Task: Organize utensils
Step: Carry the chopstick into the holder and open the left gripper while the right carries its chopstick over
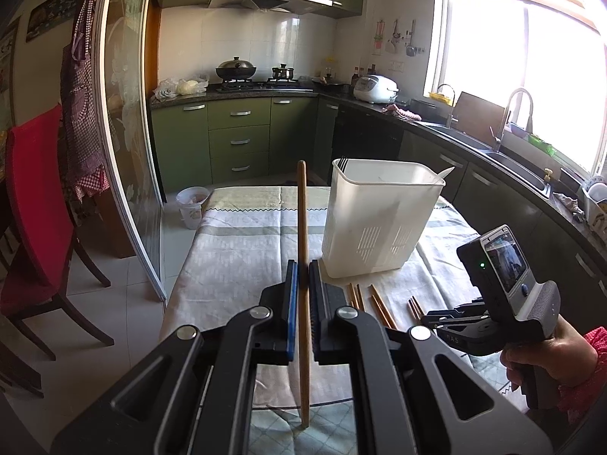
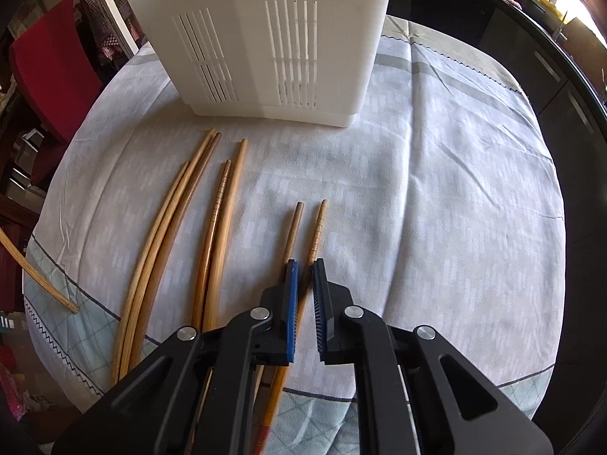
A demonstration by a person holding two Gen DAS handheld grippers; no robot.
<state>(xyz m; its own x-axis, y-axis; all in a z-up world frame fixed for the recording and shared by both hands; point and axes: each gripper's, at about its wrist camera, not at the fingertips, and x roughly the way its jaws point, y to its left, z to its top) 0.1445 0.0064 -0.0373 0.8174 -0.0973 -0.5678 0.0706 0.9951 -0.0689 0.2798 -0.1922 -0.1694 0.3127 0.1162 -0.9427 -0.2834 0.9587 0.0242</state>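
Observation:
My left gripper (image 1: 302, 265) is shut on a wooden chopstick (image 1: 302, 227) and holds it upright above the table, left of the white utensil holder (image 1: 375, 220). Fork tines and a white utensil stick out of the holder. Several wooden chopsticks (image 2: 212, 220) lie on the cloth in front of the holder (image 2: 265, 38). My right gripper (image 2: 304, 265) hovers low over the two rightmost chopsticks (image 2: 316, 227), its jaws slightly apart with nothing between them. It also shows in the left wrist view (image 1: 428, 318), held by a hand. The held chopstick's end shows at the left edge (image 2: 38, 280).
The table carries a pale patterned cloth (image 2: 436, 197). A red chair (image 1: 34, 208) stands to the left. Green kitchen cabinets (image 1: 239, 140), a stove and a sink counter (image 1: 493, 151) lie behind and to the right. A white bin (image 1: 191, 204) stands on the floor.

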